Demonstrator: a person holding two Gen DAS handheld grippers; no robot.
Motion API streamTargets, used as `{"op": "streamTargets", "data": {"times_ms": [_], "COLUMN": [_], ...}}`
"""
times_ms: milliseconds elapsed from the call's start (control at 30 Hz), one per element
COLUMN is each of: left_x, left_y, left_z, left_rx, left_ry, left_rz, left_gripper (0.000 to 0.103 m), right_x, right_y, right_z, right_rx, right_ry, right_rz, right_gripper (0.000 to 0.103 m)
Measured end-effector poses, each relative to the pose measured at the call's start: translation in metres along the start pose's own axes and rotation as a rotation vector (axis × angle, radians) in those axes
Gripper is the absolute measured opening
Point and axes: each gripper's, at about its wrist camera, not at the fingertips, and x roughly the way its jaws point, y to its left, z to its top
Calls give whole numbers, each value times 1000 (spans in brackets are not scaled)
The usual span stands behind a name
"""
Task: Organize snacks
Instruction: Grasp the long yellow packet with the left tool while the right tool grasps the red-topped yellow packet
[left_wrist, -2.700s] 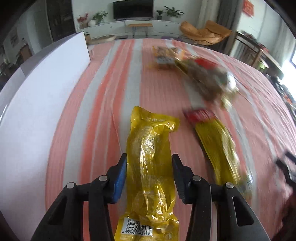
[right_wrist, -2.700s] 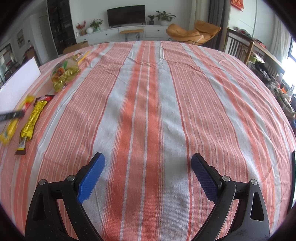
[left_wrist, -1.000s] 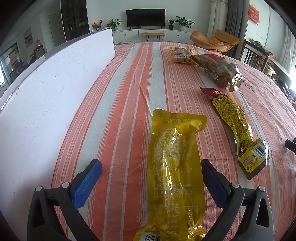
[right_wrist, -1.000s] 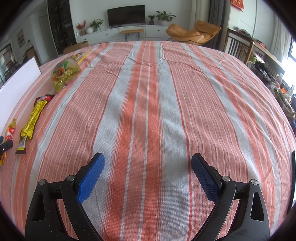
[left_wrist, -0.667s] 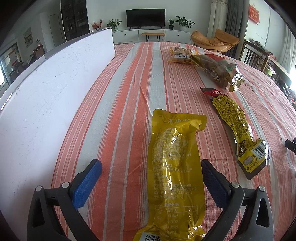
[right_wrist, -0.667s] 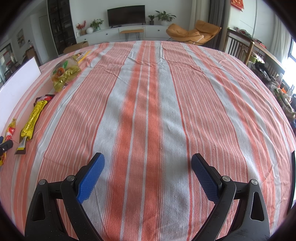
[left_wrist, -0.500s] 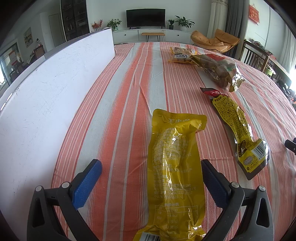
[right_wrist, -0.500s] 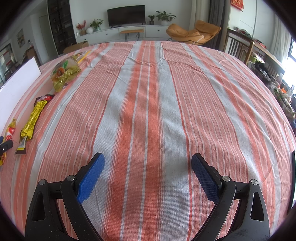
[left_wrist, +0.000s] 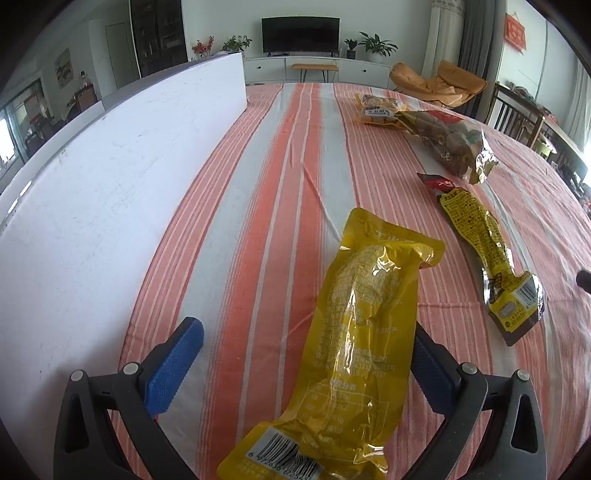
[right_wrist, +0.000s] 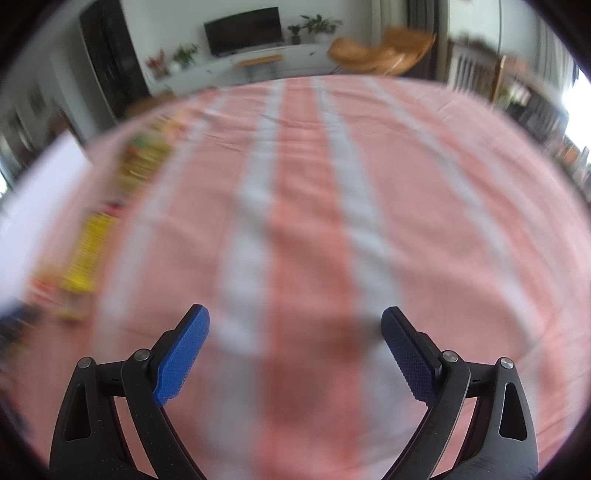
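On the striped desk (left_wrist: 280, 192), beside a white board (left_wrist: 110, 192), the yellow snack pouch (left_wrist: 354, 350) lies flat between the wide-spread fingers of the left tool (left_wrist: 306, 363), ungripped, a slim yellow packet (left_wrist: 484, 251) and brown snack bags (left_wrist: 450, 144) further right, while the right tool (right_wrist: 295, 354) hovers spread and empty.

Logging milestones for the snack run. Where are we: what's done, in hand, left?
Done: the yellow pouch lies flat on the striped tablecloth between the open left gripper jaws, ungripped. In hand: nothing; the right gripper is open too, its view blurred. Left: the slim yellow packet, the clear bag of brown snacks and the small packet behind it lie scattered.
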Motion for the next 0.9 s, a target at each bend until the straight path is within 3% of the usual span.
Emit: {"op": "streamTargets", "data": {"times_ms": [67, 200, 300, 400, 433, 467, 500, 667, 833, 900], "left_x": [0, 0, 0, 0, 0, 0, 1, 0, -2, -1], "left_y": [0, 0, 0, 0, 0, 0, -1, -4, -10, -17], "left_z": [0, 0, 1, 0, 0, 1, 1, 0, 3, 5], "left_rx": [-1, 0, -1, 0, 1, 2, 5, 46, 151, 197], "left_ry": [-1, -1, -1, -2, -2, -2, -2, 15, 125, 158], "left_rz": [-2, -2, -2, -4, -5, -6, -6, -30, -90, -113], "left_gripper": [103, 103, 103, 103, 103, 103, 103, 103, 103, 103], "right_x": [2, 36, 74, 86, 83, 78, 72, 49, 19, 15], "right_y": [38, 130, 172, 198, 200, 198, 194, 148, 92, 78], "right_z": [8, 31, 41, 34, 30, 26, 23, 4, -10, -14], "right_rx": [-41, -214, -279, -406, -424, -424, -419, -374, -357, -355], "right_ry": [25, 103, 168, 172, 156, 143, 143, 142, 127, 130], "right_rz": [79, 144, 100, 26, 25, 35, 30, 32, 11, 14], "right_gripper": [96, 95, 97, 89, 80, 61, 57, 55, 57, 64]}}
